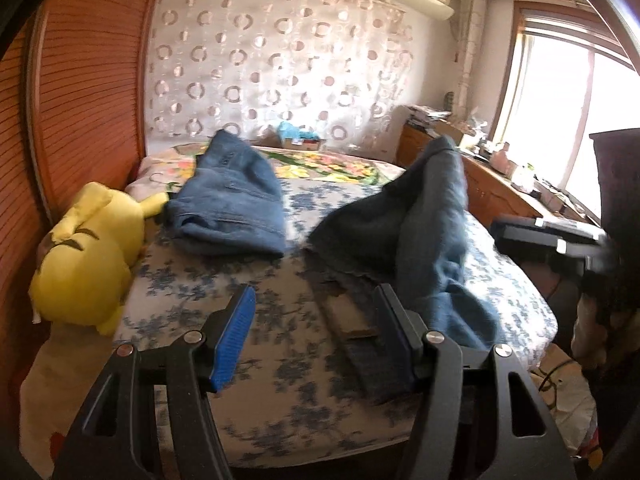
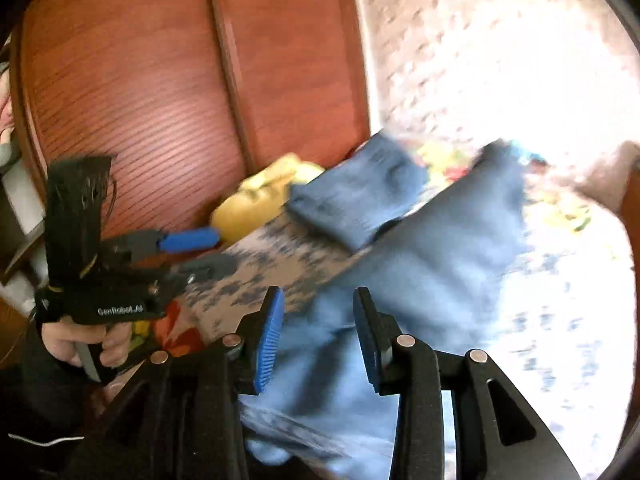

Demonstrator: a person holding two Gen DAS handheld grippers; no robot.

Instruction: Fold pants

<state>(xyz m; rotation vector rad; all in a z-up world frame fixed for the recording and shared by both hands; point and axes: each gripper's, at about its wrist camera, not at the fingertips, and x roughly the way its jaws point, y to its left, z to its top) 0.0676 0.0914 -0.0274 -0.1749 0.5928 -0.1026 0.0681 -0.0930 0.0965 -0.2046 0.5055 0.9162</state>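
I am holding my left hand-held gripper [image 1: 316, 336] and right hand-held gripper [image 2: 316, 336] parted, empty, with the pants [image 1: 436, 216] lying ahead on the bed [image 1: 280, 360].

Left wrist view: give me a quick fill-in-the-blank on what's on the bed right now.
1. The plush toy beside the wooden wardrobe is ____ in colour.
2. The folded jeans lie on the ____.
3. The left gripper has its jaws ____, with nothing between them.
4. The unfolded pants are ____ in colour.

Missing words: yellow; bed; open; blue
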